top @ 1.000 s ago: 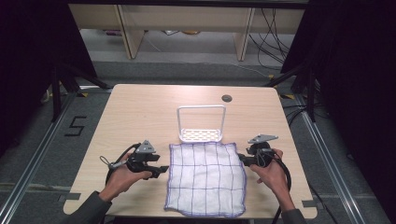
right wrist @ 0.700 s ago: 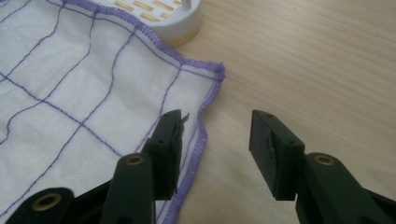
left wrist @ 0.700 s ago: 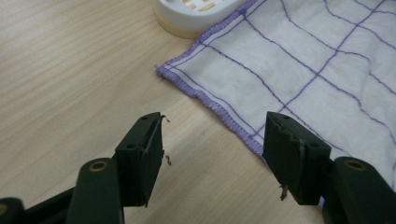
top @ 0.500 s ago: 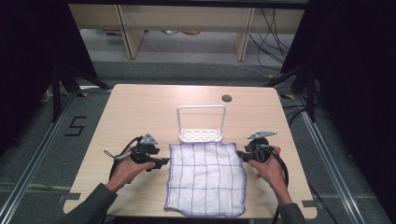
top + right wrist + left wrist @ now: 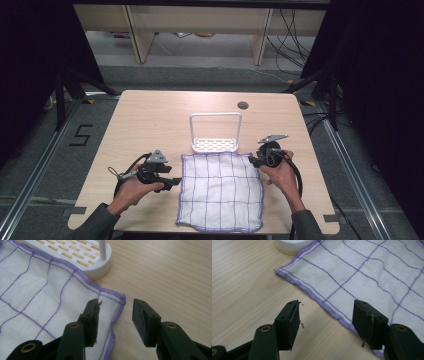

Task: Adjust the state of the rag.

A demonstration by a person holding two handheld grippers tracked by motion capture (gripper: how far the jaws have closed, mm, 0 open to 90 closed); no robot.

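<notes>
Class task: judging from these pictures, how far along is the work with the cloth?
Done: the cloth lies spread flat on the table, beside the white rack.
In hand: the left gripper and right gripper straddle its edges, jaws open.
Left: gripping and probably folding; no fold shows yet.

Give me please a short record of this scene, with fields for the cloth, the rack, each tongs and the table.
cloth: white cloth with purple grid lines, spread flat on the table, near the person
rack: white rack with slotted base and wire hoop, at the cloth's far edge
left tongs: left tongs open, jaws astride the cloth's left hem, nothing gripped
right tongs: right tongs open, jaws astride the cloth's far right corner, not pressing it
table: wooden table, a round hole near its far edge
</notes>
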